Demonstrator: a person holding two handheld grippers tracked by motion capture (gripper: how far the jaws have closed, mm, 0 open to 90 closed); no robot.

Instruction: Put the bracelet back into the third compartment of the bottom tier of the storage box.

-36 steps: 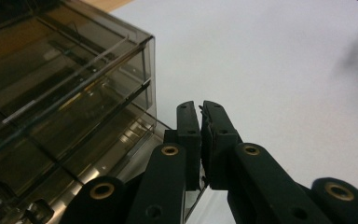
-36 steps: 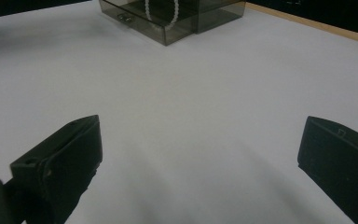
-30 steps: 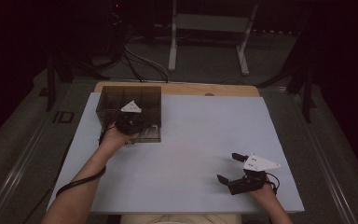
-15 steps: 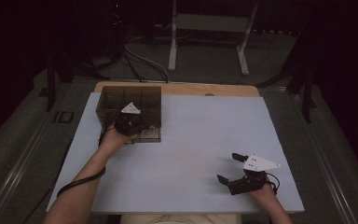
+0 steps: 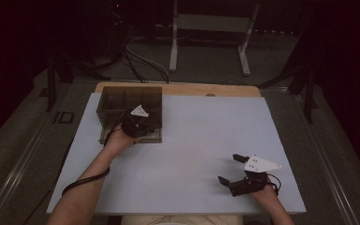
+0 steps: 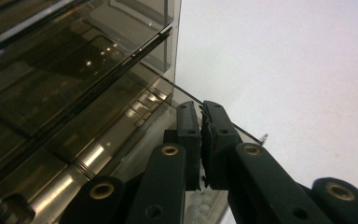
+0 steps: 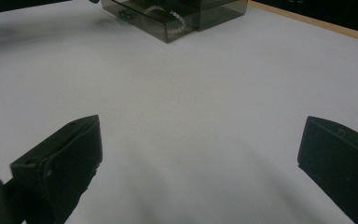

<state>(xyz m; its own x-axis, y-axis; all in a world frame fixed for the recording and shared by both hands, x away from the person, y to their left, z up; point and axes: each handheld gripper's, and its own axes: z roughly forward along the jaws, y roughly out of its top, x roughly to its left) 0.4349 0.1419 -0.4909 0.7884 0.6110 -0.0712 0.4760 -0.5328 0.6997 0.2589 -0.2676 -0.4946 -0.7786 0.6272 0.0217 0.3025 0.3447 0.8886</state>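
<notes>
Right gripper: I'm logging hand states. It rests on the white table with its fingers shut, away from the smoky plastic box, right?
Not quite. The right gripper does rest on the white table, away from the smoky plastic box, but its fingers stand wide open with nothing between them, as the right gripper view shows.

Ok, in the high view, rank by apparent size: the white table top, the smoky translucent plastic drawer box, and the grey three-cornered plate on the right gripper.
1. White table top, by far the largest.
2. Smoky translucent plastic drawer box.
3. Grey three-cornered plate on the right gripper, smallest, though it sits nearer the camera.
</notes>
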